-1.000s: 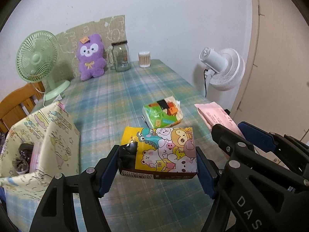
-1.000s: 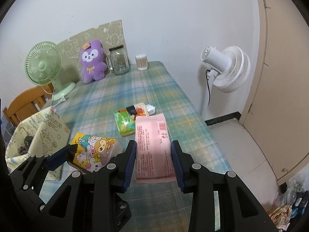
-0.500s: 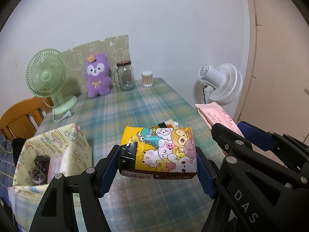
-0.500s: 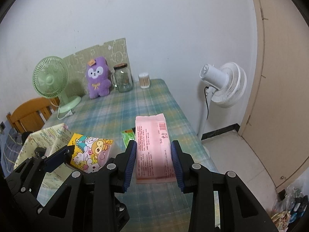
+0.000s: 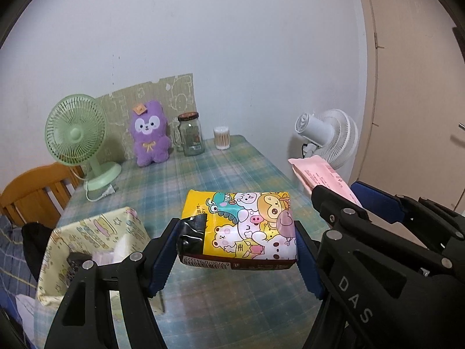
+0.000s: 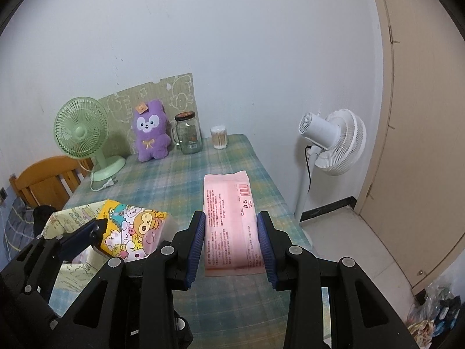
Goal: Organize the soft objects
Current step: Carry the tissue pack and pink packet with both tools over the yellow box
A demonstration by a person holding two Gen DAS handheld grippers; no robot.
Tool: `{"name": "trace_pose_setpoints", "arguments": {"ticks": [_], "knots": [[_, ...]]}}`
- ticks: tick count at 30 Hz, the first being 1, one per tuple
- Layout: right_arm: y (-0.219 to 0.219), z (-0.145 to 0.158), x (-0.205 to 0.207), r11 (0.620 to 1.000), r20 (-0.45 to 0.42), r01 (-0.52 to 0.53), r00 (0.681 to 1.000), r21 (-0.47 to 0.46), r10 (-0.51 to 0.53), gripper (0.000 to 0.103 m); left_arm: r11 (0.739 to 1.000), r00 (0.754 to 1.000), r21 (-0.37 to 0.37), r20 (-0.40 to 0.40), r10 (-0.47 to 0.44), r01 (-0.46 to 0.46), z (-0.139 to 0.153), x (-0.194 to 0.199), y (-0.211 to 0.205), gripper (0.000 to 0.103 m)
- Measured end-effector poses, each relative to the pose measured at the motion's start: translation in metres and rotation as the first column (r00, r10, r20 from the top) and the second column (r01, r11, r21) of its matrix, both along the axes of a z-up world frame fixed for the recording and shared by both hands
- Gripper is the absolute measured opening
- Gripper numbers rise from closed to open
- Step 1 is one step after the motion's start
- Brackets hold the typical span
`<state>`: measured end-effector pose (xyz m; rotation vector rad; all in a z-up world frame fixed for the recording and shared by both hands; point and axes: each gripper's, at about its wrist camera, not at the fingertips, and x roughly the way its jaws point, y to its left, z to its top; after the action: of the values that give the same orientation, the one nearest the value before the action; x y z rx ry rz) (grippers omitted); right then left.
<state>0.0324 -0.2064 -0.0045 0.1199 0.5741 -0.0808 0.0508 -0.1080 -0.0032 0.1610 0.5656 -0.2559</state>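
Two soft packs are held in the air above the plaid-covered counter point(image 6: 232, 157), probably so each can be carried to the yellow fabric bin point(image 5: 87, 232) at its left edge, where other items already sit. Left tongs point(image 5: 237, 250) stand fairly wide, blue pads pressing both short ends of a cartoon-animal tissue pack point(image 5: 244, 226). Right tongs point(image 6: 231, 241) are set narrower, clamping the long sides of a flat pink pack point(image 6: 229, 218). Both packs sit level, clear of the cloth.
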Motion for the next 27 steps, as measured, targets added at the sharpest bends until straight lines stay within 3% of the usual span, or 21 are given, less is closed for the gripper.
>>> {"name": "trace_pose_setpoints", "arguments": {"ticks": [8, 27], "knots": [[0.032, 0.012, 0.006, 0.999, 0.026, -0.041, 0.999, -0.013, 0.042, 0.040, 1.000, 1.000, -0.027, 0.006, -0.001, 0.001, 0.011, 0.004, 0.028, 0.075], [0.107, 0.023, 0.031, 0.990, 0.050, -0.139, 0.989, -0.025, 0.140, 0.040, 0.994, 0.994, -0.042, 0.045, 0.101, -0.099, 0.019, 0.017, 0.103, 0.075]]}}
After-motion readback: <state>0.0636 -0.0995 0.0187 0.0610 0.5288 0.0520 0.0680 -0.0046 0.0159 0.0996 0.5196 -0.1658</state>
